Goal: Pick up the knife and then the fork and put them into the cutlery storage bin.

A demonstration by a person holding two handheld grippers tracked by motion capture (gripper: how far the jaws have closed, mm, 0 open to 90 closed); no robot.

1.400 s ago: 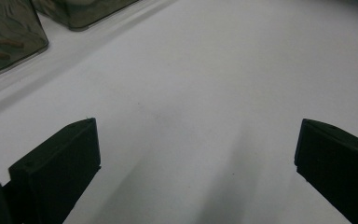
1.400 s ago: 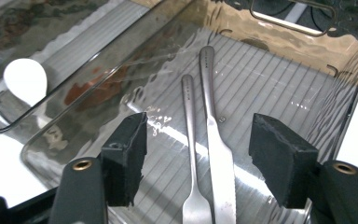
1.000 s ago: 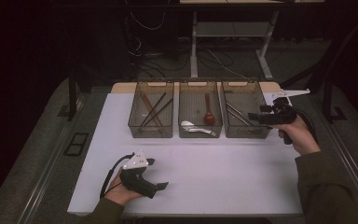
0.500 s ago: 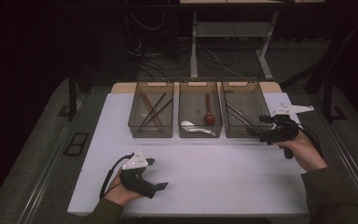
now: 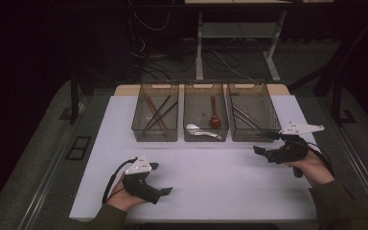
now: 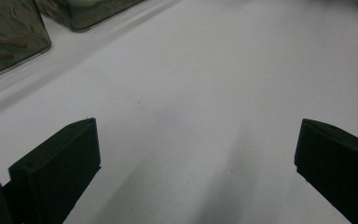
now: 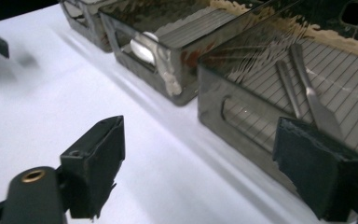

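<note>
Right across the middle of the high view lies the white table [image 5: 211,187], its bare sheet taking up most of the lit space, with grey floor around it and a dark room behind, where desk legs and loose cables show at the top of the frame.

Three smoky see-through bins stand side by side at the table's far edge. Left bin [image 5: 155,114] holds long thin sticks, some brown, some dark, crossing one another. Middle bin [image 5: 206,113] holds a red-headed spoon and a white spoon lying near the front wall. Right bin [image 5: 252,113] holds metal utensils [image 7: 307,88]; in the right gripper view two flat steel handles lie on its ribbed floor, their far ends cut off by the frame, and the tinted wall blurs what they are.

At centre right of the high view the right gripper [image 5: 267,144] sits just in front of the right bin, its jaws having just been opening, now spread wide with nothing between them. At lower left the left gripper [image 5: 159,178] rests on the table, well away from the bins, jaws wide apart over bare white surface.
</note>
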